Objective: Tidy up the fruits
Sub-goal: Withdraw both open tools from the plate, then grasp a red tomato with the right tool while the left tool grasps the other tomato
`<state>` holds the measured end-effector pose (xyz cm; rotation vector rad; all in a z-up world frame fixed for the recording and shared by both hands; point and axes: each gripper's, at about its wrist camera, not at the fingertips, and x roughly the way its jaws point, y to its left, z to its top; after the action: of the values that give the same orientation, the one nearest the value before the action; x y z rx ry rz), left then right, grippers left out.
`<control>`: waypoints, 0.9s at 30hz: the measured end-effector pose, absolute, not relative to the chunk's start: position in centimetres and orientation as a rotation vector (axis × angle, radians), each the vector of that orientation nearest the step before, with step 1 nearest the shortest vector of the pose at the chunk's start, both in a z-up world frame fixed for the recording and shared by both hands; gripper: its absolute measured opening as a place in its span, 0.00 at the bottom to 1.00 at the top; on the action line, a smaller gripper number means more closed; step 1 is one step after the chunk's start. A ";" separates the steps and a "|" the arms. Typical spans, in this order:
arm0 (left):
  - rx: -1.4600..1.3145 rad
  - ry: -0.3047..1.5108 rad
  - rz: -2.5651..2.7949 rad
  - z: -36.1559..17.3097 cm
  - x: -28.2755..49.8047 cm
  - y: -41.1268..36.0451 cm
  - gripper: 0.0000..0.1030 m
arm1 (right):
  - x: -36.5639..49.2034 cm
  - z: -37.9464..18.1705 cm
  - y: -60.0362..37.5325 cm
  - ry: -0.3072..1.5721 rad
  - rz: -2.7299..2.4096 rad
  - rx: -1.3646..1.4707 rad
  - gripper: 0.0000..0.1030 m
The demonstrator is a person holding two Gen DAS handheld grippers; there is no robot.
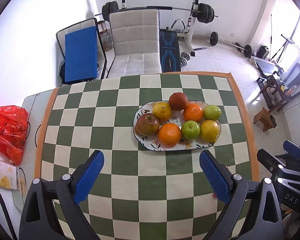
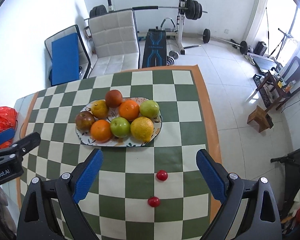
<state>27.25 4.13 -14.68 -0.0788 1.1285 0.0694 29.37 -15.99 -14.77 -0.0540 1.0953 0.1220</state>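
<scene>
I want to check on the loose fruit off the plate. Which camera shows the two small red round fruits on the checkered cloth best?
The right wrist view: both small red round fruits, the farther one and the nearer one, lie unobstructed on the checkered cloth between the open right gripper fingers. The left wrist view shows only red slivers beside its finger.

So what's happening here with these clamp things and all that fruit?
A person holds a gripper in each hand over a checkered table, sorting fruit. Both the left gripper and the right gripper hover with jaws wide open, holding nothing. Eight fruits, apples and citrus, sit on the oval plate. Two small red fruits lie loose on the cloth near the right gripper.
</scene>
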 end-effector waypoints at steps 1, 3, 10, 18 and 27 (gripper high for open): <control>-0.084 1.119 0.064 -14.1 26.6 4.1 0.95 | 28.8 -14.1 -15.9 1.084 0.126 -0.055 0.94; -0.087 1.100 0.057 -12.9 25.5 3.9 0.95 | 27.5 -12.7 -15.7 1.062 0.136 -0.061 0.94; -0.085 1.011 0.058 -9.4 22.5 3.6 0.95 | 23.7 -9.4 -15.9 1.016 0.159 -0.044 0.94; -0.093 0.966 0.053 -7.1 20.1 3.4 0.95 | 20.8 -6.0 -16.5 0.959 0.158 -0.020 0.94; -0.093 0.939 0.050 -6.4 19.2 2.9 0.95 | 19.9 -4.6 -16.4 0.941 0.167 -0.012 0.94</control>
<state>19.24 2.85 -6.36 -0.0930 0.9387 0.0503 19.88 -16.38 -4.62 -0.0116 0.9407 0.1672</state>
